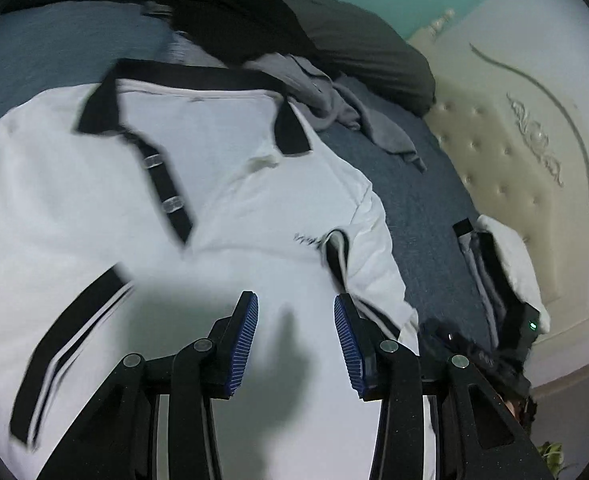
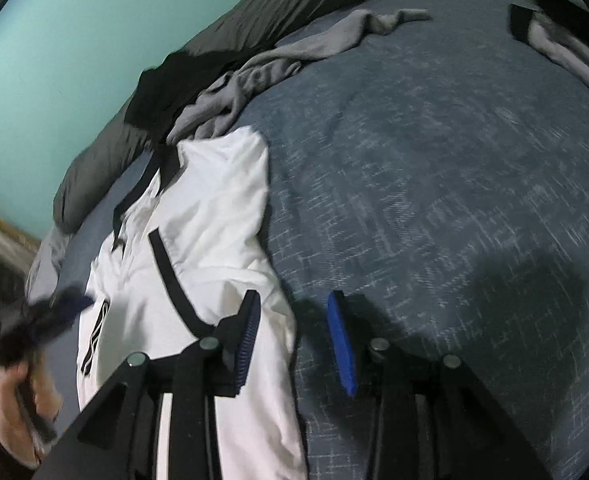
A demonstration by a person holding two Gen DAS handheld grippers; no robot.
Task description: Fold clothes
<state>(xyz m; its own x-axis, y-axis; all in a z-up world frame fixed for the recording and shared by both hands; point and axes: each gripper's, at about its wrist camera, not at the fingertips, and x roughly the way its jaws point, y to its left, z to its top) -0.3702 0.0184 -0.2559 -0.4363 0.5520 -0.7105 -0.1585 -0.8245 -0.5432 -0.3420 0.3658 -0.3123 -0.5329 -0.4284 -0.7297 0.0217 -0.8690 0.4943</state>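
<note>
White polo shirt [image 1: 222, 208] lies face-up on the blue bedspread [image 2: 434, 160], collar [image 1: 190, 76] at 12 o'clock in the left wrist view, placket buttoned. Both black-trimmed sleeves look turned in over the chest: one cuff band at 8 o'clock [image 1: 74, 320], the other at 3 o'clock [image 1: 336, 256]. In the right wrist view the shirt's near side edge reads as a straight folded line running 12 to 6. My read: side folds are in, and the body hasn't been folded end to end, since collar and chest are fully exposed. The hem is out of view, so the lower end can't be confirmed.

Left gripper [image 1: 296, 344]: jaws apart, nothing between the pads, hovering over the shirt's midsection. Right gripper [image 2: 294, 340]: jaws apart, empty, straddling the shirt's side edge, left pad over white fabric, right pad over bedspread. Motion blur in both views.

Other laundry:
- crumpled grey garment [image 2: 262, 68] at 12 o'clock beyond the collar, unfolded
- black garment [image 1: 230, 8] beside it, also loose
- stack of what looks like folded pieces [image 1: 498, 264] at 3 o'clock near the headboard [image 1: 526, 128]

Judgement: some items appear finished, this shirt is mid-fold, and at least two are left.
</note>
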